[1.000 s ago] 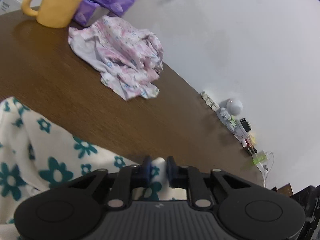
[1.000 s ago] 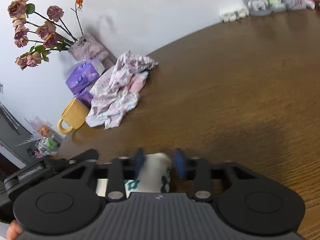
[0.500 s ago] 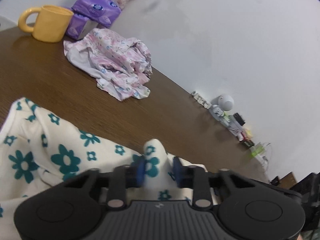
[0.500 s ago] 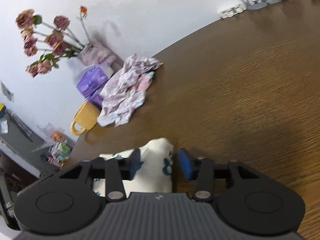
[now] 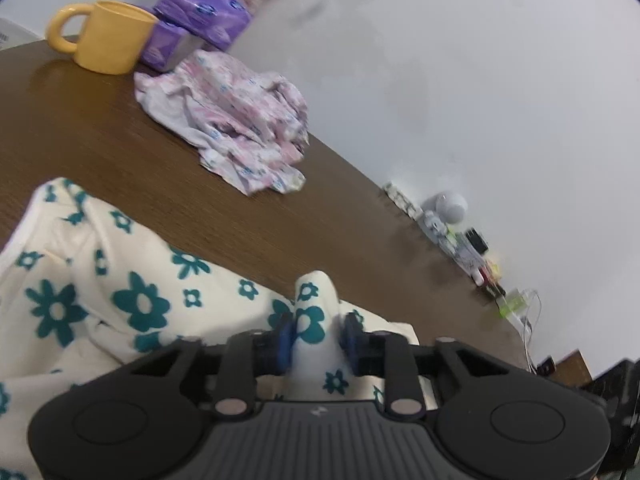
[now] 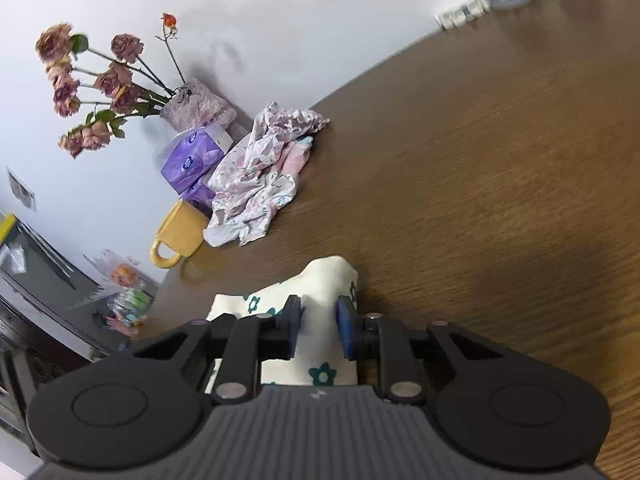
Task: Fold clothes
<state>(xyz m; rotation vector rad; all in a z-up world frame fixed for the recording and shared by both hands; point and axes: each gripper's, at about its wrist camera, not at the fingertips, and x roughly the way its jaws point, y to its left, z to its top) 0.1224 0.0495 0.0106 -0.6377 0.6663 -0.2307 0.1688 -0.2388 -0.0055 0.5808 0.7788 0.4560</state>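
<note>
A cream garment with teal flowers lies on the brown table at the near edge. One fold of it stands up between the blue pads of my left gripper. Those jaws are opening, and the fold looks loose between them. In the right wrist view another corner of the same garment sits between the pads of my right gripper. Those jaws are closing and pinch the cloth. A crumpled pink and white garment lies farther back on the table.
A yellow mug and purple tissue packs stand beside the pink garment. A vase of dried roses is against the white wall. Small gadgets and cables line the table's far edge.
The left pads have spread apart around the raised fold. The right pads opened wider, then came back in on the cloth corner. Both grippers have shifted a little across the table.
</note>
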